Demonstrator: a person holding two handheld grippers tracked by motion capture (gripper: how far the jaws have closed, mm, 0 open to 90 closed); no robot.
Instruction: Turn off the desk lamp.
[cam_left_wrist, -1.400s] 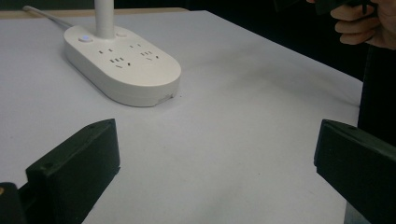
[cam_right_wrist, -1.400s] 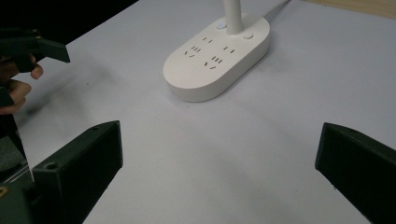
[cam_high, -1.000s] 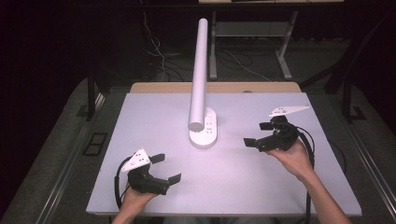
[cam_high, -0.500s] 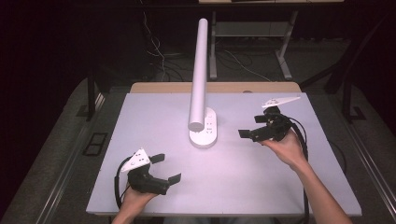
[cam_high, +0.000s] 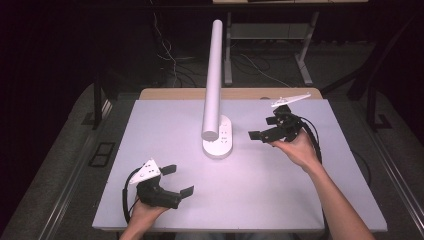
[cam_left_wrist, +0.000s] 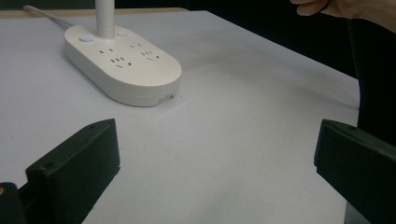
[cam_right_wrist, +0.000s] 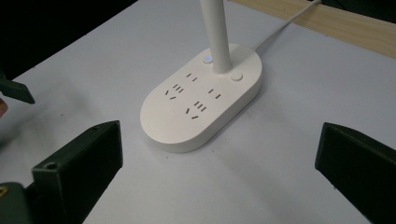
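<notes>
Ahead of the left hand-held gripper (cam_high: 176, 181), across bare white bench (cam_high: 280, 200), sits the white lamp base (cam_high: 218, 141) with its socket slots and upright tube (cam_high: 214, 80). That gripper lies low at the bench's near edge, jaws spread wide, nothing between them. The right hand-held gripper (cam_high: 262, 136) is raised above the bench in the person's right hand (cam_high: 296, 149), just beside the base, jaws likewise wide apart and empty, pointed toward the base (cam_right_wrist: 201, 103). A white cord (cam_right_wrist: 285, 21) runs from the base toward the wooden strip (cam_right_wrist: 327, 23) behind.
</notes>
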